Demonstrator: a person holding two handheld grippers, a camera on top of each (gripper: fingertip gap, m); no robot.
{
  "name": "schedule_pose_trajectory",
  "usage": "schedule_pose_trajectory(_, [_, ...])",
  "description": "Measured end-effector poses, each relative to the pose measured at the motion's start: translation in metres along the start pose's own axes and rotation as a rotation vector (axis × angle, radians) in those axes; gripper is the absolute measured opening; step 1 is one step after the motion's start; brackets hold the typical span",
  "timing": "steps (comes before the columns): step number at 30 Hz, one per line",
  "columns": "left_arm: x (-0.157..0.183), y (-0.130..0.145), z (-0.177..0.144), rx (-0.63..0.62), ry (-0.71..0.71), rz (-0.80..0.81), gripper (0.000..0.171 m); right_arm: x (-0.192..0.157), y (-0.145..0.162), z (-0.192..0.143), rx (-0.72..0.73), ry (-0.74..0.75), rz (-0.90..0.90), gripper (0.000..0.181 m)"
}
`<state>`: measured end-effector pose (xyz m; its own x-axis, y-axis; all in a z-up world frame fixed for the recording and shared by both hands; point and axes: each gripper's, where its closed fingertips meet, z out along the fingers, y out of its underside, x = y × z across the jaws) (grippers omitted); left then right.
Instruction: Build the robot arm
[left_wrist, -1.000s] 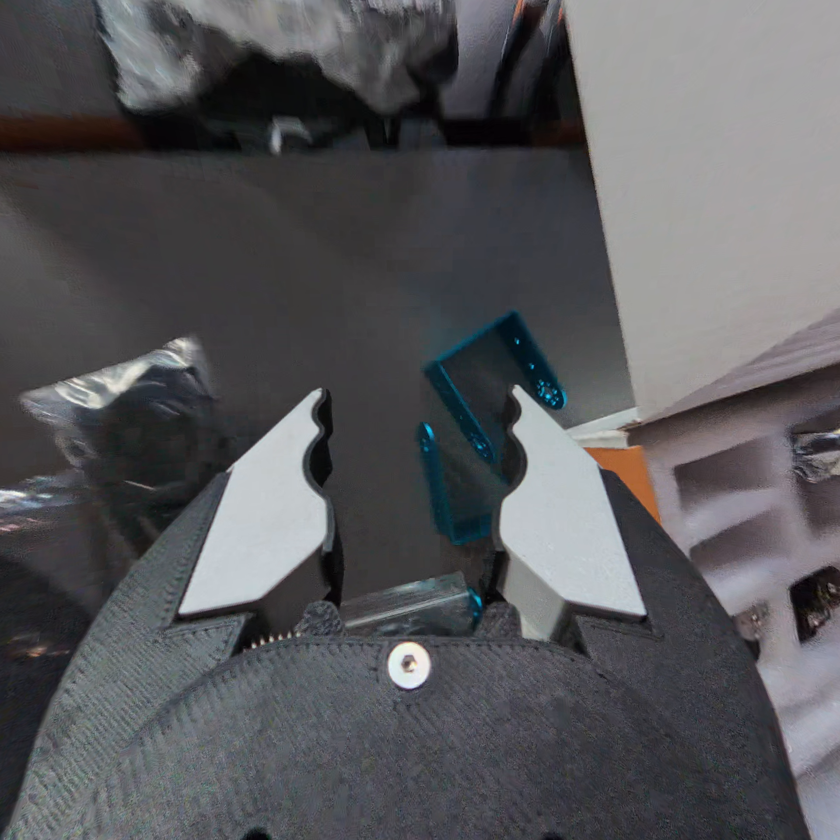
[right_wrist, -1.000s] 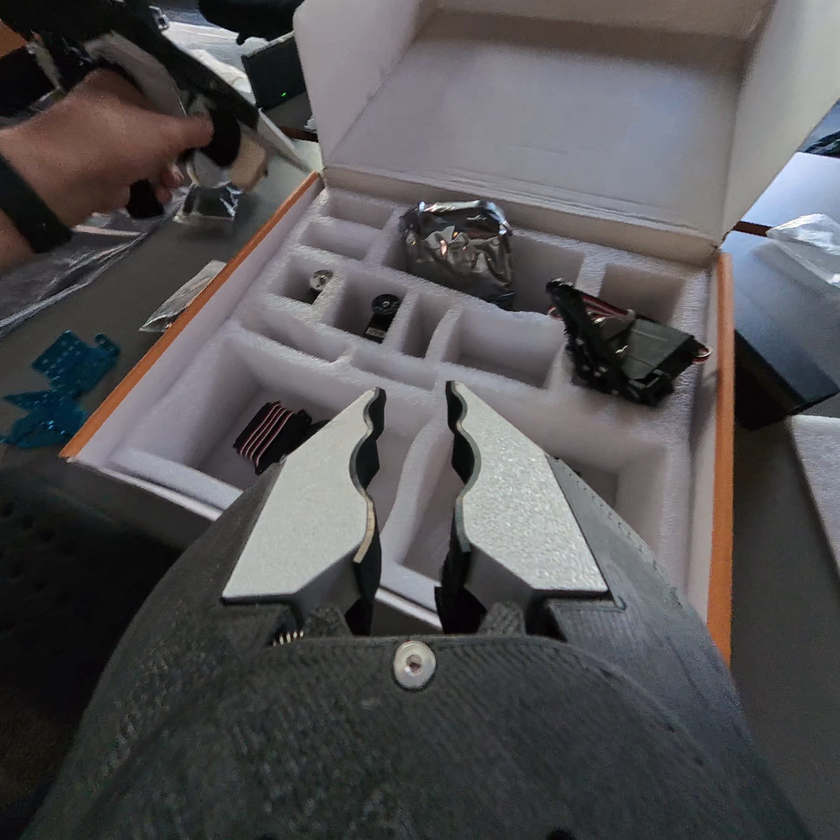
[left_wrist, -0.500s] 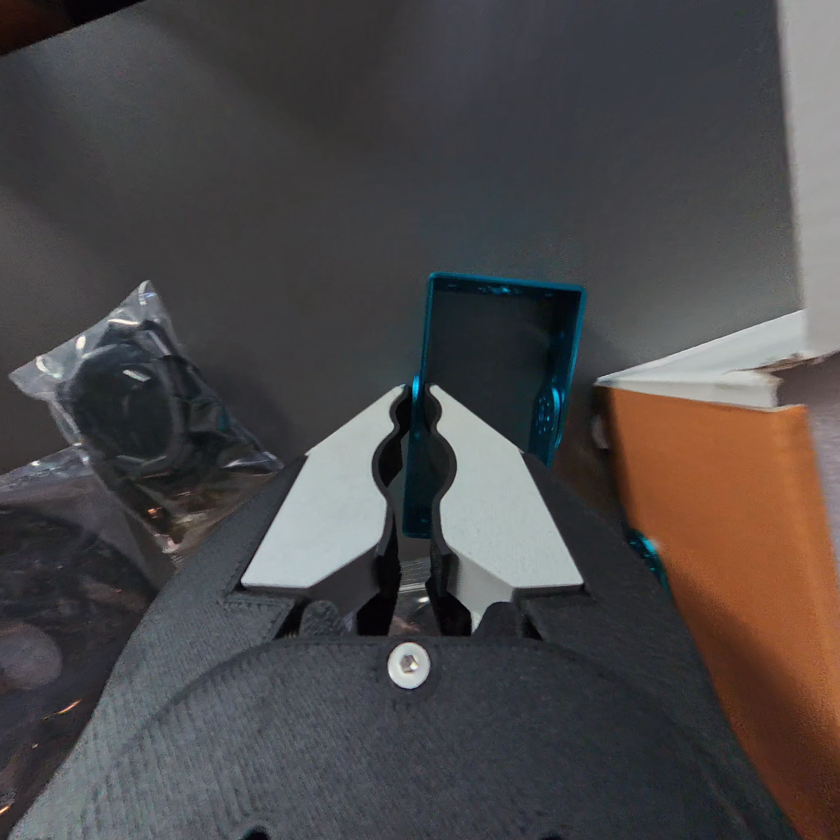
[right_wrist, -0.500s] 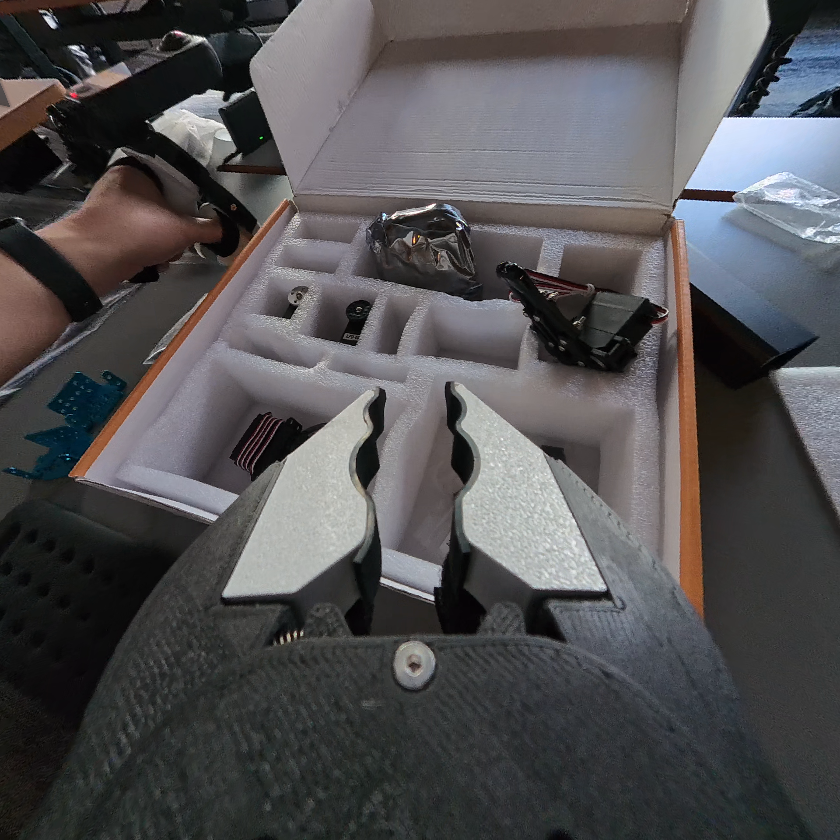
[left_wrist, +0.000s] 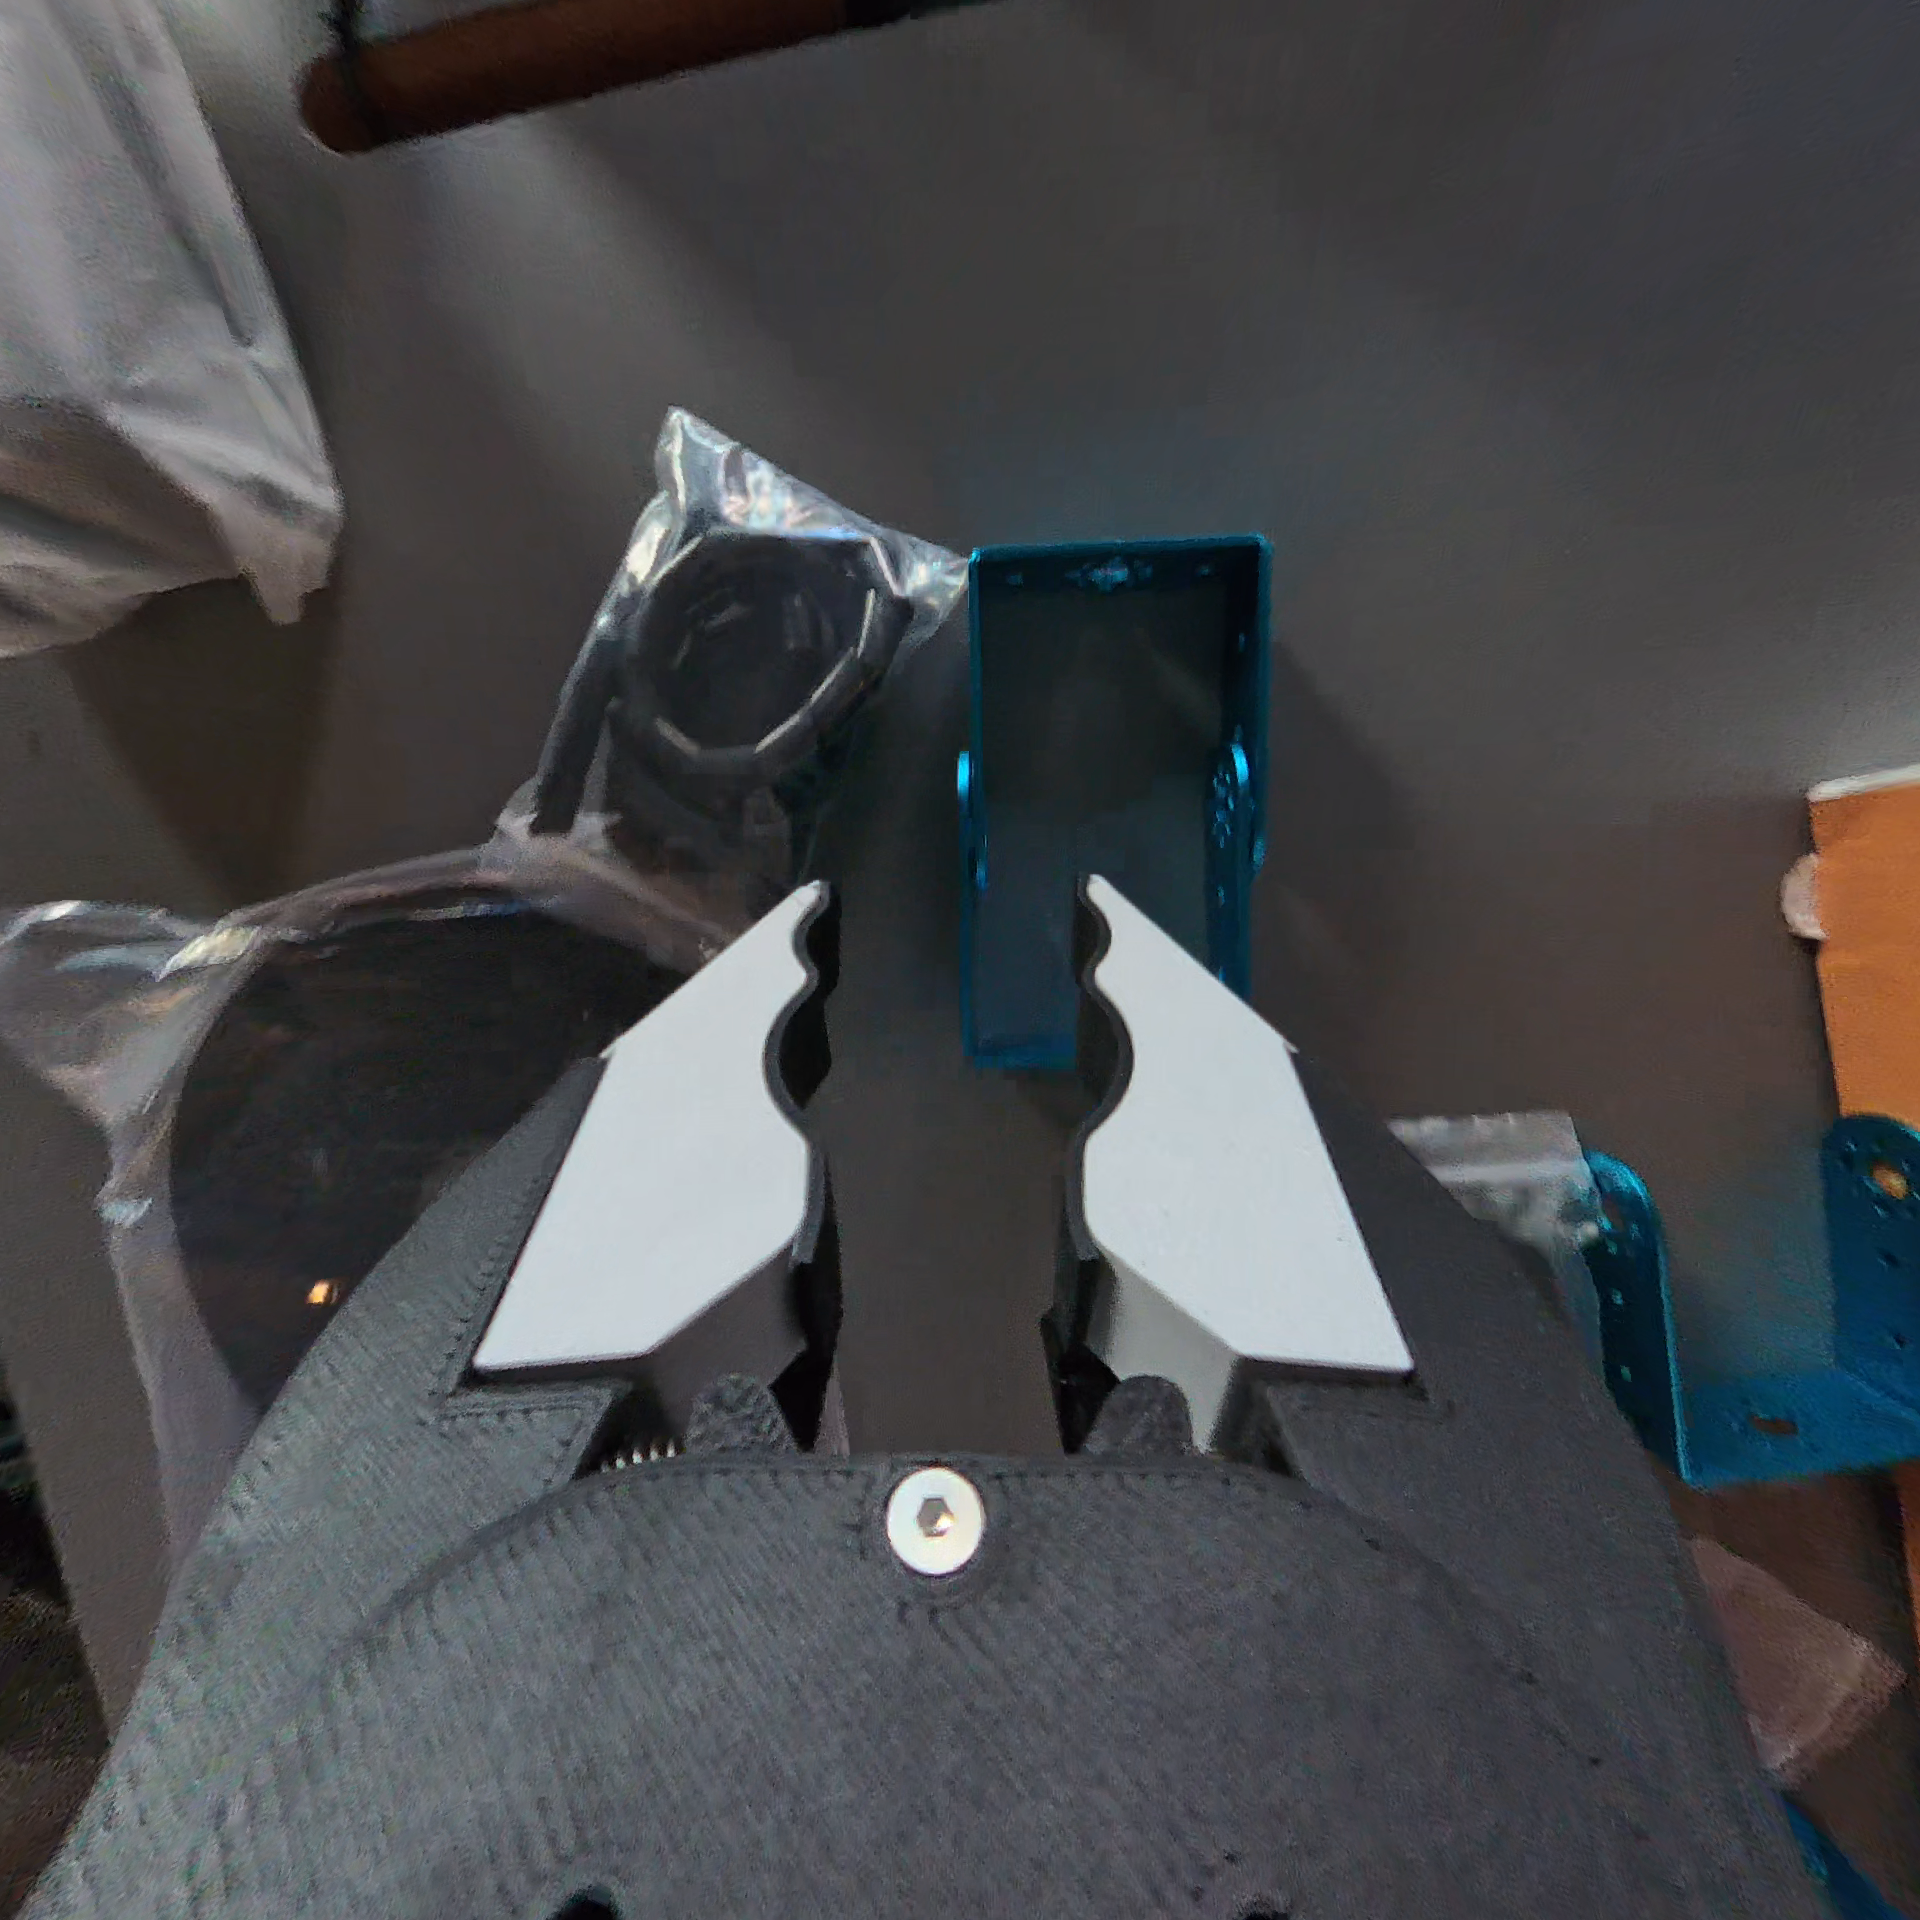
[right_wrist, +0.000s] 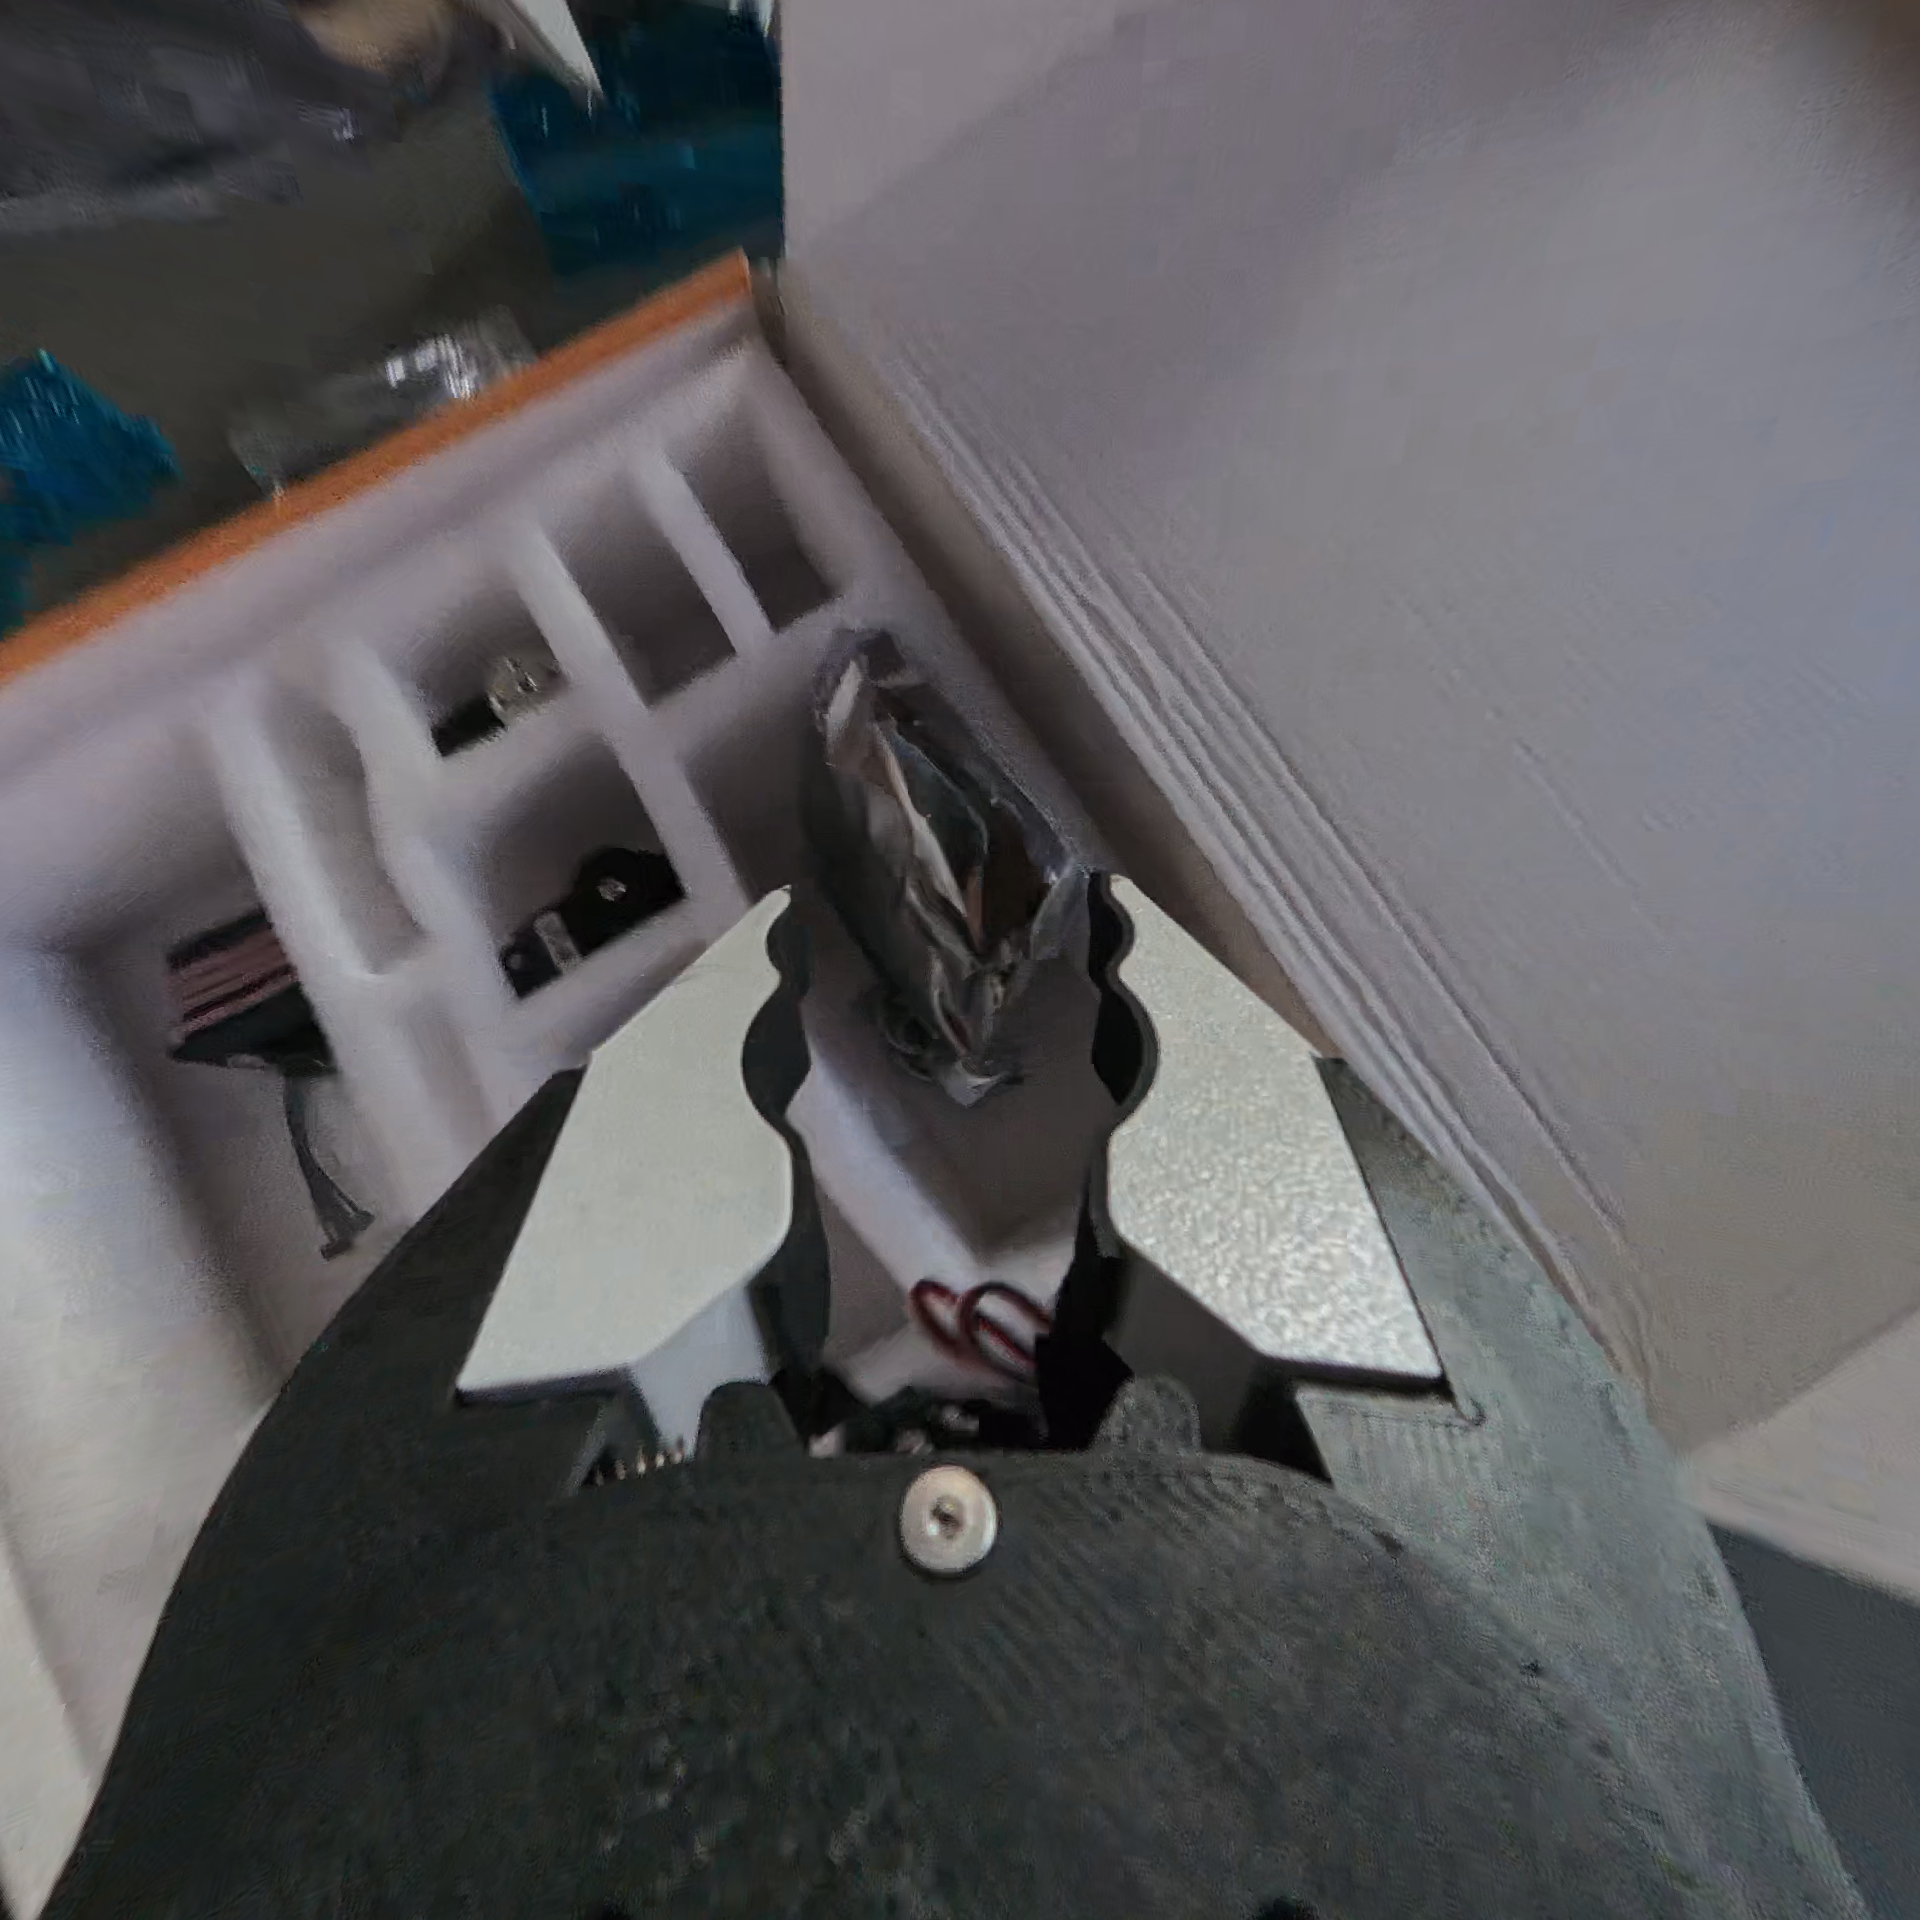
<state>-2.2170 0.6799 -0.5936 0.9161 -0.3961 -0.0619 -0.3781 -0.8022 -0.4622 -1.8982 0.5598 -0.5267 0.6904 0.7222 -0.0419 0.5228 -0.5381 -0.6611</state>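
In the left wrist view my left gripper (left_wrist: 956, 888) is open over the dark table. A blue metal U-shaped bracket (left_wrist: 1122, 569) lies just ahead. One of its arms reaches back between my fingertips, close to the right finger (left_wrist: 1174, 1039) and clear of the left one. In the right wrist view my right gripper (right_wrist: 942, 891) is open low over the white foam insert (right_wrist: 665, 790) of an open box. A crumpled silver foil bag (right_wrist: 914, 831) lies between my fingertips, nearer the right one, with a gap on the left. The view is blurred.
A black part in a clear bag (left_wrist: 758, 665) and a larger bagged black part (left_wrist: 395, 1039) lie left of the bracket. Another blue bracket (left_wrist: 1766, 1351) and the orange box side (left_wrist: 1870, 935) are to the right. The raised box lid (right_wrist: 1351, 520) is close on the right. Small black parts (right_wrist: 592, 914) sit in foam compartments. Some 35 centimetres of space lies between my two pairs of fingers. About 6 centimetres separates my right fingertips from the white foam insert (right_wrist: 665, 790).
The left gripper was shut on the blue bracket's arm half a second ago; it has opened and let go. The right gripper moved forward into the box to the foil bag and opened wider.
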Motion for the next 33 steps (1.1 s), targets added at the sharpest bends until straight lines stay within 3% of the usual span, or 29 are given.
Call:
schedule_pose_trajectory(3, [0.011,0.016,-0.030,0.069,0.021,-0.021,0.041,0.003,0.019,0.024,-0.164,-0.054,-0.059,0.043])
schedule_pose_trajectory(5, [0.021,0.030,-0.045,0.098,0.051,-0.033,0.039,0.009,0.011,0.019,-0.135,0.004,-0.168,0.033])
schedule_pose_trajectory(7, [0.025,0.045,-0.056,0.108,0.057,-0.030,0.036,0.017,-0.004,0.003,-0.067,0.061,-0.208,0.029])
schedule_pose_trajectory(12, [0.020,0.063,-0.072,0.116,0.074,-0.064,0.034,0.042,-0.025,-0.057,0.053,0.041,-0.036,0.026])
schedule_pose_trajectory(15, [0.029,0.057,-0.076,0.142,0.141,-0.118,0.032,0.033,-0.019,-0.056,0.030,-0.044,0.005,0.027])
schedule_pose_trajectory(19, [0.046,0.038,-0.074,0.163,0.171,-0.121,0.030,0.007,-0.001,-0.003,-0.048,-0.132,-0.022,0.031])
schedule_pose_trajectory(21, [0.058,0.028,-0.074,0.167,0.199,-0.122,0.031,0.012,0.011,0.005,-0.099,-0.118,-0.024,0.036])
schedule_pose_trajectory(23, [0.068,0.017,-0.078,0.190,0.225,-0.130,0.031,0.032,0.011,-0.019,-0.016,-0.063,0.041,0.046])
schedule_pose_trajectory(26, [0.080,0.007,-0.082,0.210,0.242,-0.113,0.029,0.051,0.041,-0.070,0.055,0.015,0.173,0.056])
schedule_pose_trajectory(29, [0.097,0.000,-0.086,0.220,0.268,-0.101,0.028,0.017,0.056,-0.098,0.186,-0.035,0.157,0.067])
schedule_pose_trajectory(33, [0.118,-0.013,-0.092,0.242,0.326,-0.116,0.027,-0.019,0.066,-0.084,0.160,-0.004,-0.031,0.046])
